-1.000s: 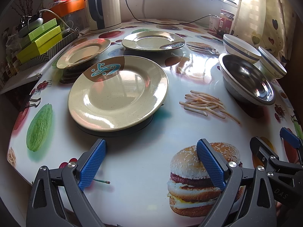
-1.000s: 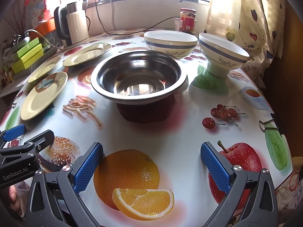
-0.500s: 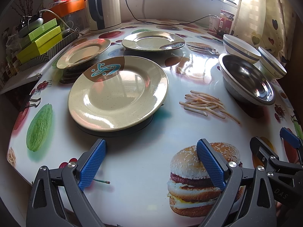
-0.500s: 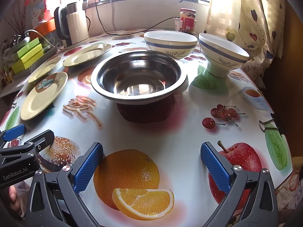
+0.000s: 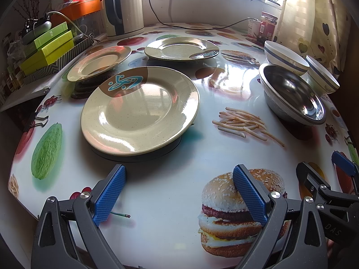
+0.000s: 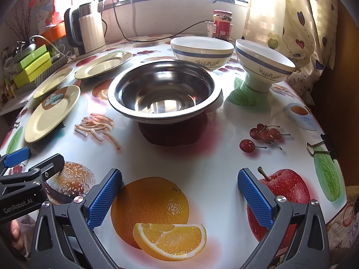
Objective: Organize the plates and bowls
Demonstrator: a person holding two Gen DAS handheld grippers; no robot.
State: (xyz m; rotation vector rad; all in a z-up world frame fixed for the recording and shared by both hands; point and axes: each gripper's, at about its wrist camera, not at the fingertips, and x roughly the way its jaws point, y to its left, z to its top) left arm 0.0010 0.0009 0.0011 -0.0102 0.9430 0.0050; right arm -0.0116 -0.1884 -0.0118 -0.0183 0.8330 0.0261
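Observation:
Three cream plates lie on the food-print tablecloth: the nearest plate with a blue mark straight ahead of my left gripper, a second plate behind it to the left, a third plate further back. A steel bowl stands ahead of my right gripper. Behind it sit a wide white bowl and a footed white bowl, both with blue bands. Both grippers hover open near the table's front edge, holding nothing.
A kettle with its cable and a red jar stand at the back by the window. Green boxes are stacked at the left. Binder clips hold the cloth at the left edge and the right edge. A curtain hangs at right.

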